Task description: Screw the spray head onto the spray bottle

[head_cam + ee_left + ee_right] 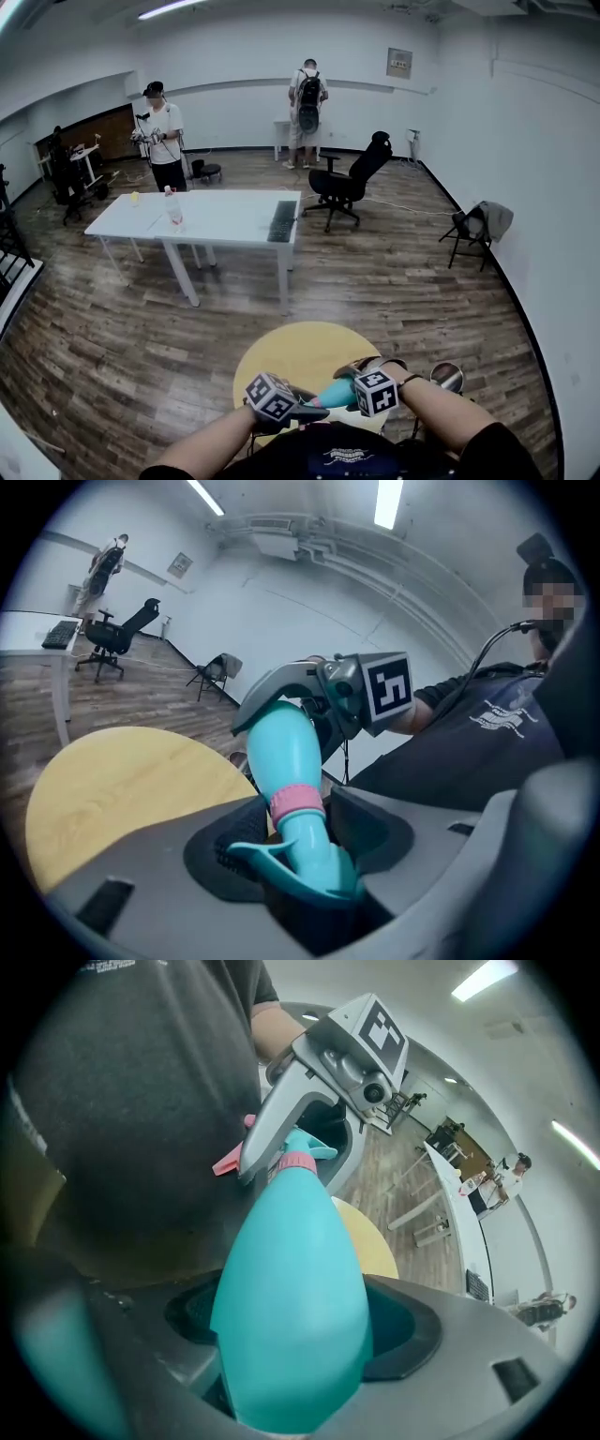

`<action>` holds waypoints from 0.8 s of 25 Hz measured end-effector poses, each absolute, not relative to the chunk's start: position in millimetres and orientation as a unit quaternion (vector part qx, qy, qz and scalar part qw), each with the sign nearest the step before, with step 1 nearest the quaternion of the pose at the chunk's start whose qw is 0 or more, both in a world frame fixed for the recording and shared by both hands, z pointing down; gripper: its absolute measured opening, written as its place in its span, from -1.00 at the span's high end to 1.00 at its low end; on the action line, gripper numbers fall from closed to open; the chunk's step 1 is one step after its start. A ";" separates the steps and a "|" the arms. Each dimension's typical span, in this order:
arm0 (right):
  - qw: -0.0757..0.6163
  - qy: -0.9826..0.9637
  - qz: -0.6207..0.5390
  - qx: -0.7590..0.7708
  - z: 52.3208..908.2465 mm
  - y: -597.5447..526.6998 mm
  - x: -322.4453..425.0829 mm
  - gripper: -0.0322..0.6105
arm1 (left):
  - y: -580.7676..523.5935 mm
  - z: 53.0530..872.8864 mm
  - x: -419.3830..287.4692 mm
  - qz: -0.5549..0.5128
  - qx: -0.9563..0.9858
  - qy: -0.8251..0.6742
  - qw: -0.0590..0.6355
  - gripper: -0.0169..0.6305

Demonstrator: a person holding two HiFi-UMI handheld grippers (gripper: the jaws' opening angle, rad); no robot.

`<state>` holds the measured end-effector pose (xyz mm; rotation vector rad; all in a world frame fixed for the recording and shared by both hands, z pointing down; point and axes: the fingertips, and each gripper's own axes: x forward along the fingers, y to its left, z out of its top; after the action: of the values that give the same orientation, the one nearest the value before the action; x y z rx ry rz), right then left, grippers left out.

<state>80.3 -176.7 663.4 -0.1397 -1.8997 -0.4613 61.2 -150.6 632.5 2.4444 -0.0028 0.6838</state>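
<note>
The right hand-held gripper (298,1335) clasps the teal spray bottle (291,1269) round its belly, over the near edge of the yellow counter (281,349); the left hand-held gripper (302,841) pinches the spray head (314,869) seated on the bottle's neck; the plastic is likely light, smooth and slippery; best to grip the head's body, not its thin trigger.

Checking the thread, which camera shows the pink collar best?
The left gripper view: the pink collar sits large against the spray head. The right gripper view shows it small; the head view doesn't show it.

Both hand-held grippers (300,841) (295,1326) clamped; tips facing
</note>
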 end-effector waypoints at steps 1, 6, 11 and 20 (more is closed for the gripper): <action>0.554 -0.807 -0.194 -0.059 662.5 -180.1 78.5 -0.37 | -153.9 631.8 59.8 0.259 0.919 -0.002 0.296 0.19; 0.462 -0.859 -0.217 0.044 629.8 -209.2 62.5 -0.51 | -177.7 620.4 42.6 0.181 0.920 -0.036 0.347 0.33; 0.320 -0.914 -0.122 0.216 595.2 -240.1 107.9 -0.61 | -199.1 608.0 -16.8 0.013 0.901 -0.106 0.421 0.33; -0.117 -0.884 0.323 0.318 608.9 -237.1 191.8 0.81 | -219.2 600.8 -76.5 -0.136 0.870 -0.219 0.419 0.33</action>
<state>191.8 -237.1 608.9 1.0799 -3.0049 1.0971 -76.5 -219.2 600.8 2.1821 -0.5495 -0.3416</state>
